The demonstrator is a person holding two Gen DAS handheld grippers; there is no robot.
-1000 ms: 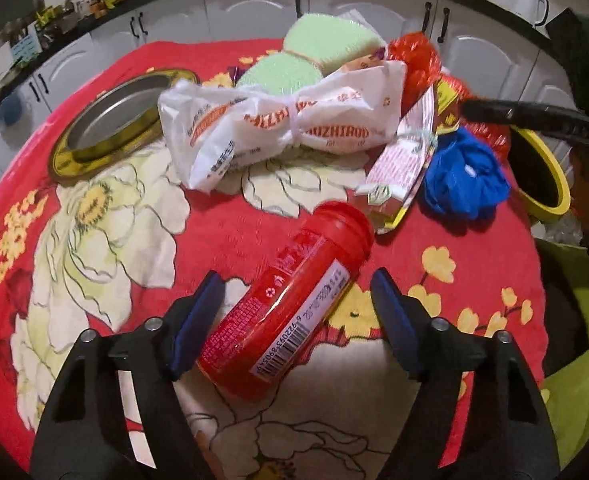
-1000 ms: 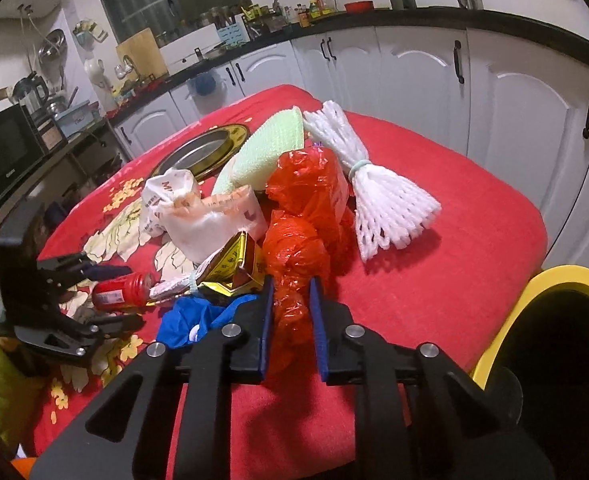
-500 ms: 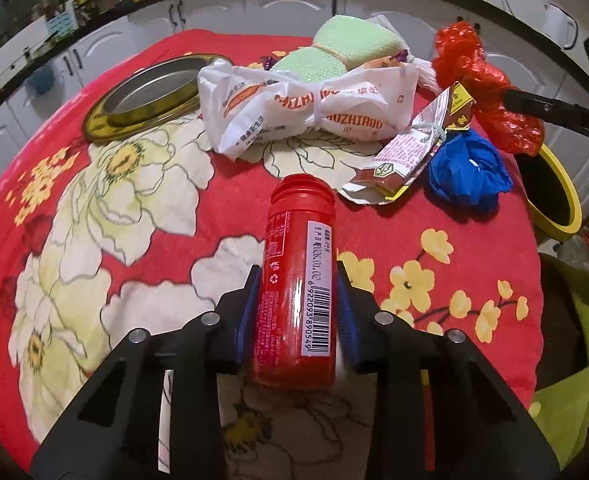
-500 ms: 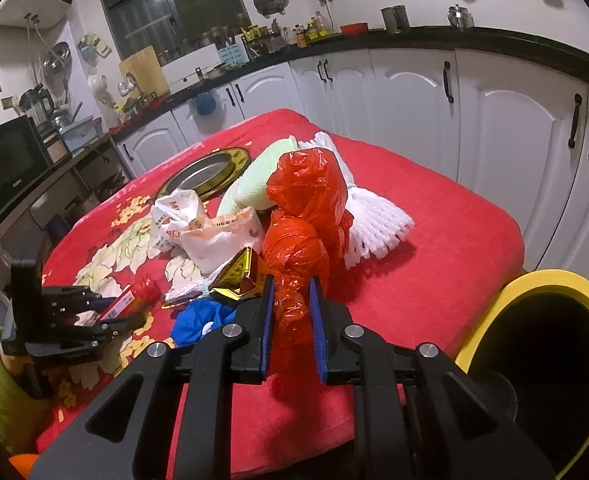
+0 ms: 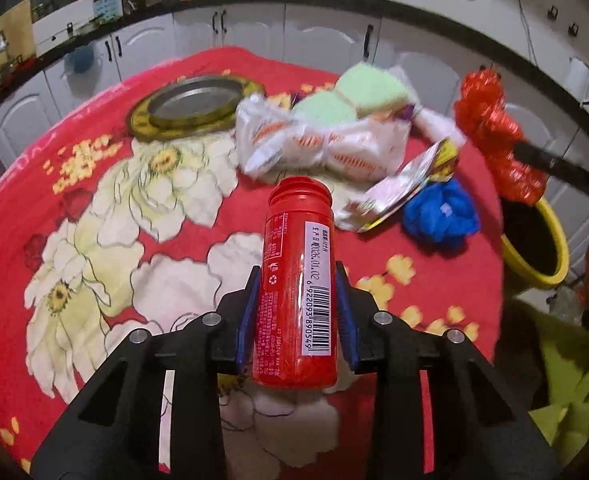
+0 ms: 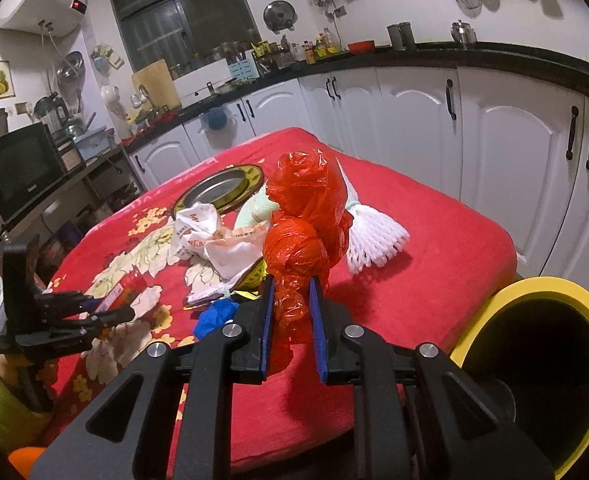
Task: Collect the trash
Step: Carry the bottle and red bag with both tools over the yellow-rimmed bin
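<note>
The left gripper (image 5: 297,312) is clamping the red bottle (image 5: 296,280) above the table's near edge; the right gripper (image 6: 292,320) is clamping the red plastic bag (image 6: 302,236) beside the yellow bin (image 6: 542,292). Slick film is risking slippage.

red bottle (image 5: 297,300): white label strip with barcode, digits 6 922093 890549 beside it, printed date-like code ending .01.02, recycling mark on red side; small print too fine to read. white wrapper (image 5: 326,148): orange lettering, blurred, unreadable. water heater (image 6: 38,4): red display, digits unclear.
</note>
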